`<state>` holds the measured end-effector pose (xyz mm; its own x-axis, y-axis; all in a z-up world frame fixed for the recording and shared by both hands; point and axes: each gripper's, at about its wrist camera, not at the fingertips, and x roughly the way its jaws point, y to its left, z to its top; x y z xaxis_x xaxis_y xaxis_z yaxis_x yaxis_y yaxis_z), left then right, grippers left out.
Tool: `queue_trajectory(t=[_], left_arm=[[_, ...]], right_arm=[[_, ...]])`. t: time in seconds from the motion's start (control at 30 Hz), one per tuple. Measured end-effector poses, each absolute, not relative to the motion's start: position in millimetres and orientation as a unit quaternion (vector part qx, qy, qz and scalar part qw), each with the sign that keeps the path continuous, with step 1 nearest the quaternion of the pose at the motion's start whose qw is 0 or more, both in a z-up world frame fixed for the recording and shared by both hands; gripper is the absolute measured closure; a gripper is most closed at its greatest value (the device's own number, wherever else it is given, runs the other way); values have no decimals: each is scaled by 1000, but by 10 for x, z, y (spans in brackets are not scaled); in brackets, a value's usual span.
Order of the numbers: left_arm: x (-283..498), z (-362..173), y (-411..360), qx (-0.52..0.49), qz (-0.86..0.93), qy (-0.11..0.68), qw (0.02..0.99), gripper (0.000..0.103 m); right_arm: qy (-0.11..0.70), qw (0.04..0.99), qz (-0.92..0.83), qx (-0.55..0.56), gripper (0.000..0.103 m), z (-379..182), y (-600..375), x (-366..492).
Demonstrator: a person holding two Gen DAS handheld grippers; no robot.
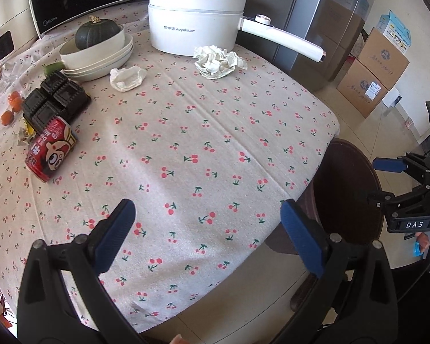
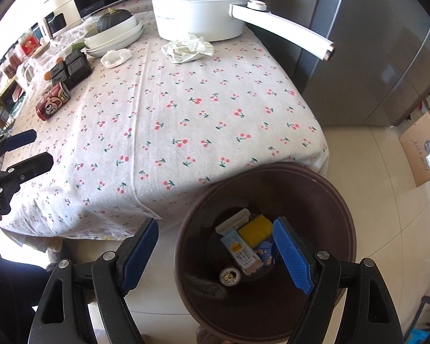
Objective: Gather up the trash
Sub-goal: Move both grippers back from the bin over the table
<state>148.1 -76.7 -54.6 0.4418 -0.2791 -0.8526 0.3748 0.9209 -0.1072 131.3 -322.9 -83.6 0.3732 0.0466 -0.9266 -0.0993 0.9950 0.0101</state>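
A red drink can [image 1: 51, 150] lies on its side at the table's left, also in the right wrist view [image 2: 52, 102]. A small crumpled tissue [image 1: 127, 77] [image 2: 115, 56] lies by the bowls. A larger crumpled paper [image 1: 219, 61] [image 2: 187, 48] lies in front of the white pot. A brown bin [image 2: 265, 253] [image 1: 348, 192] stands off the table's near right corner and holds a milk carton [image 2: 241, 250], a yellow pack [image 2: 256, 228] and a can [image 2: 229, 276]. My left gripper [image 1: 207, 222] is open and empty above the tablecloth. My right gripper [image 2: 215, 238] is open and empty above the bin.
A white electric pot [image 1: 197, 18] with a long handle stands at the back. Stacked bowls with a green squash [image 1: 97, 47] and a black plastic tray [image 1: 56, 100] sit at the left. A grey fridge [image 2: 372, 57] and cardboard boxes [image 1: 372, 74] stand to the right.
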Motion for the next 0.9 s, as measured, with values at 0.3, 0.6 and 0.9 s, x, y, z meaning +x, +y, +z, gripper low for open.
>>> queue_trajectory(t=[0.3, 0.6, 0.9], left_arm=[[1553, -479, -201, 23, -144, 487, 861, 2], [1732, -526, 442, -7, -49, 462, 885, 1], [2134, -775, 550, 31, -25, 426, 904, 1]], right_arm=[[549, 832, 70, -40, 19, -809, -2758, 1542], [534, 840, 88, -35, 19, -802, -2345, 1830], [483, 871, 83, -18, 16, -901, -2139, 2243]])
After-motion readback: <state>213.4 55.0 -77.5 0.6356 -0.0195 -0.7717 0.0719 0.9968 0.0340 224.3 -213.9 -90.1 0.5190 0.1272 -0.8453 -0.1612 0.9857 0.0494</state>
